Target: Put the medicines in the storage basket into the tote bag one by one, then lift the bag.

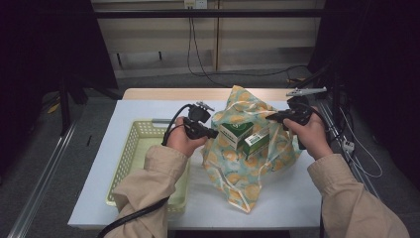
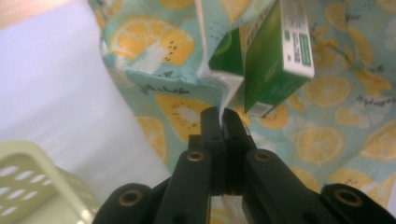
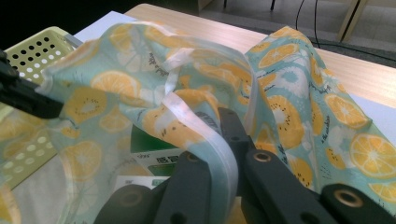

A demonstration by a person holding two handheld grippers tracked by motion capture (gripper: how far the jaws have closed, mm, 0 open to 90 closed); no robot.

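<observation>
1. High view: a fruit-print bag [image 1: 247,148] stands on the white table [image 1: 297,198], right of a pale yellow basket [image 1: 141,148]. The left gripper [image 1: 212,133] holds the bag's left rim and the right gripper [image 1: 272,117] holds its right rim, so the mouth is spread between the two hands. Two green-and-white boxes [image 1: 245,136] sit in the opening.

2. Left gripper view: the jaws are pressed together on a thin white edge of the bag [image 2: 154,107], with nothing else between them. One green box [image 2: 275,56] hangs just beyond the fingertips, partly inside the bag. A corner of the basket [image 2: 42,182] lies at the lower left. This view makes plain that the grip takes the film alone, which the high view is too small to settle.

3. Right gripper view: the jaws are clamped on the bag's white rim band [image 3: 205,135], which runs over and between them. The box [image 3: 159,163] lies low inside the bag [image 3: 289,107], and the left gripper [image 3: 28,100] shows at the far left edge, on the opposite rim. This view looks into the bag, which the left gripper view does not.

4. Step in hand, as I judge it: the bag is held open by both rims with the boxes at its mouth. The next move likely calls for lifting both rims evenly so the boxes slide down, without tearing the film or losing either pinch.
</observation>
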